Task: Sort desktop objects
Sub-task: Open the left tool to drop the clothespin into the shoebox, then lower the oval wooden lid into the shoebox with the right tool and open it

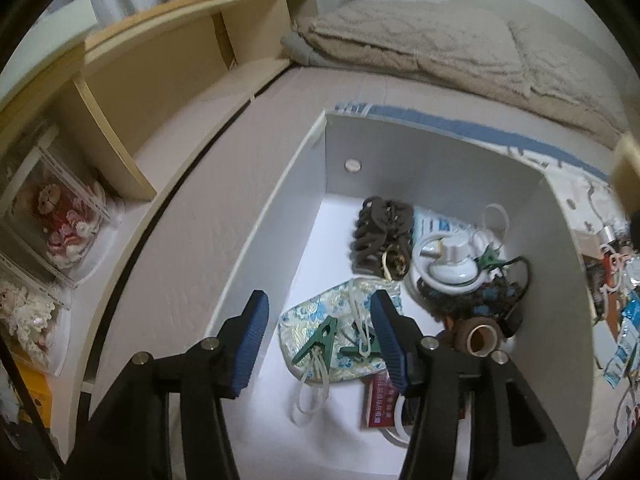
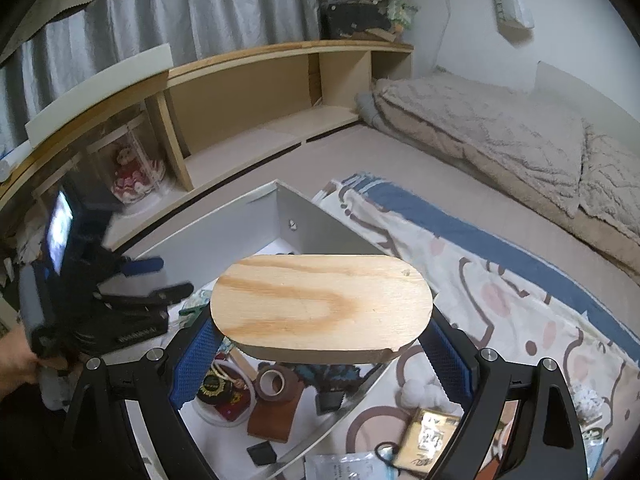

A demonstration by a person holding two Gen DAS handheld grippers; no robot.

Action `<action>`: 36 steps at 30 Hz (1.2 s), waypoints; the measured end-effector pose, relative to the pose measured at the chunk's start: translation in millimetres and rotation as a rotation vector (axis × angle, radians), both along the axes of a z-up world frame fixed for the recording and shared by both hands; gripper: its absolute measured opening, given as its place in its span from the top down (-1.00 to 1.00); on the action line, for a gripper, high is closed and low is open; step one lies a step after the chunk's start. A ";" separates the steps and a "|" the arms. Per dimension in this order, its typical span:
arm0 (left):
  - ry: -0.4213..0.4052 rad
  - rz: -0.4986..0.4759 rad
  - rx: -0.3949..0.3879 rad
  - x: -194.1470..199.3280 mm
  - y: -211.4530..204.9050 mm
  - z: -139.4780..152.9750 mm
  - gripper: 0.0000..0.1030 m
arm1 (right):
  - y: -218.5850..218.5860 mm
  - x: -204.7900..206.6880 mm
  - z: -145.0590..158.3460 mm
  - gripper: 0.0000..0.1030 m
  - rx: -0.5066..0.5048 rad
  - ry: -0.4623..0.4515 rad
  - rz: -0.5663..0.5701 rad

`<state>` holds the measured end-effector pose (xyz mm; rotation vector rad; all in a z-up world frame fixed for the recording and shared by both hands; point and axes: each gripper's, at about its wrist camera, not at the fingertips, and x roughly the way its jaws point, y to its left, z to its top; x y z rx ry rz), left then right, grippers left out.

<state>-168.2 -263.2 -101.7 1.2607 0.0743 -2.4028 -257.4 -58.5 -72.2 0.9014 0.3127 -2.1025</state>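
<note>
White-walled and open-topped, one storage box (image 1: 436, 168) sits on the bed and serves as the landmark: its floor is bare along the left wall, while items crowd its right half and near end. One oval wooden board (image 2: 322, 306) hangs above the box's near right rim, clamped at both ends by the right gripper (image 2: 320, 356). One left gripper (image 1: 318, 344), jaws spread and holding nothing, hovers inside the box over one brocade pouch (image 1: 320, 334) carrying two green clothes pegs (image 1: 317, 345); one tape roll (image 1: 482, 338) lies nearer the right wall.
</note>
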 end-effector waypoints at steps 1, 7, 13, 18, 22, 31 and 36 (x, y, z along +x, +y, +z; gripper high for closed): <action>0.010 -0.006 -0.002 2.2 0.9 3.9 -0.08 | -2.2 1.0 -1.8 -0.82 0.003 -0.007 0.004; 0.100 -0.088 -0.009 13.5 9.8 34.0 -0.13 | -13.2 5.0 -9.6 -0.82 0.016 -0.048 0.018; 0.192 -0.136 0.017 27.5 9.9 64.7 -0.36 | -21.9 -2.6 -24.0 -0.82 0.013 -0.127 -0.024; 0.269 -0.134 -0.005 40.4 5.9 84.6 -0.67 | -37.6 -5.8 -35.6 -0.82 0.023 -0.178 -0.041; 0.297 -0.144 0.003 49.4 4.4 92.4 -0.75 | -53.2 -2.4 -37.9 -0.82 0.044 -0.202 -0.025; 0.357 -0.181 0.032 67.8 10.5 109.0 -0.79 | -69.8 8.8 -59.5 -0.82 0.113 -0.283 0.019; 0.358 -0.191 0.050 69.0 12.3 110.9 -0.79 | -70.2 13.0 -76.5 -0.82 0.168 -0.370 0.040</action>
